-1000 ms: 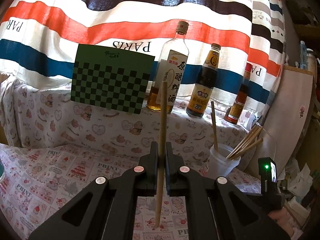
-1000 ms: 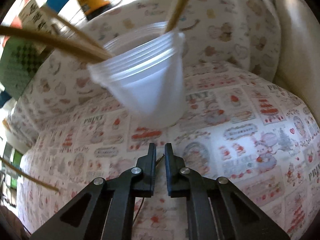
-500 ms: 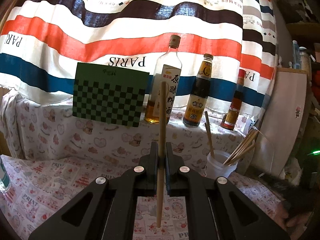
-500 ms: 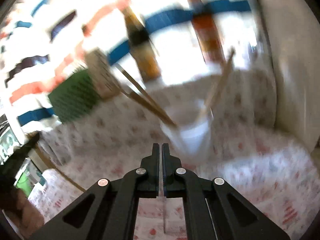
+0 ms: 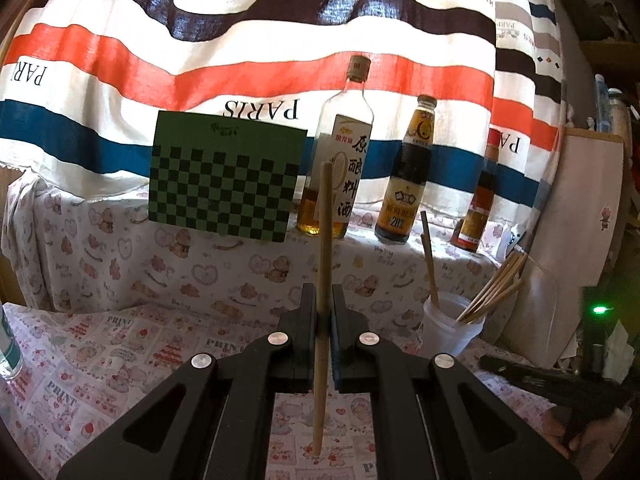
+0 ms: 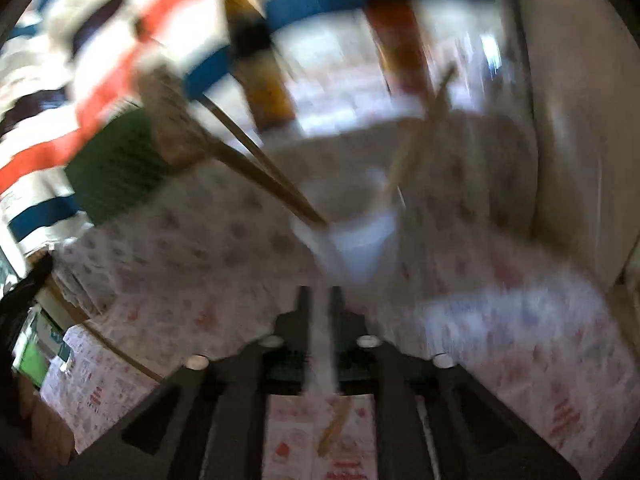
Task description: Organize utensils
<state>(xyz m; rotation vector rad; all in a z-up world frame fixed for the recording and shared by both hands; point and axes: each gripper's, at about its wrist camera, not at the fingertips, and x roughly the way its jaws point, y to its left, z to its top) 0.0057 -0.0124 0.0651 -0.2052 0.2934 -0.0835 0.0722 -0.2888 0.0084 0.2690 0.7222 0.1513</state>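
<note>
A chopstick [image 5: 323, 280] is held upright between the closed left fingers [image 5: 310, 320]; it is best carried rightward and lowered tip-first into the cup [image 5: 450, 330]. The right fingers [image 6: 304, 320] are blurred, nearly closed; a hold cannot be told.

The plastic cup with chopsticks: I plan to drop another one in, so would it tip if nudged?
Probably. The plastic cup looks thin and light, and the chopsticks lean far over one rim, so it seems top-heavy. It likely slides on the tablecloth too.

You're in a home kitchen corner: cooking-wine bottle [image 5: 340, 160] and soy sauce bottle [image 5: 408, 176] line a cloth-draped ledge [image 5: 120, 240], a striped towel [image 5: 240, 48] hangs behind, chopsticks [image 5: 492, 288] fill a plastic cup [image 5: 448, 332].
</note>
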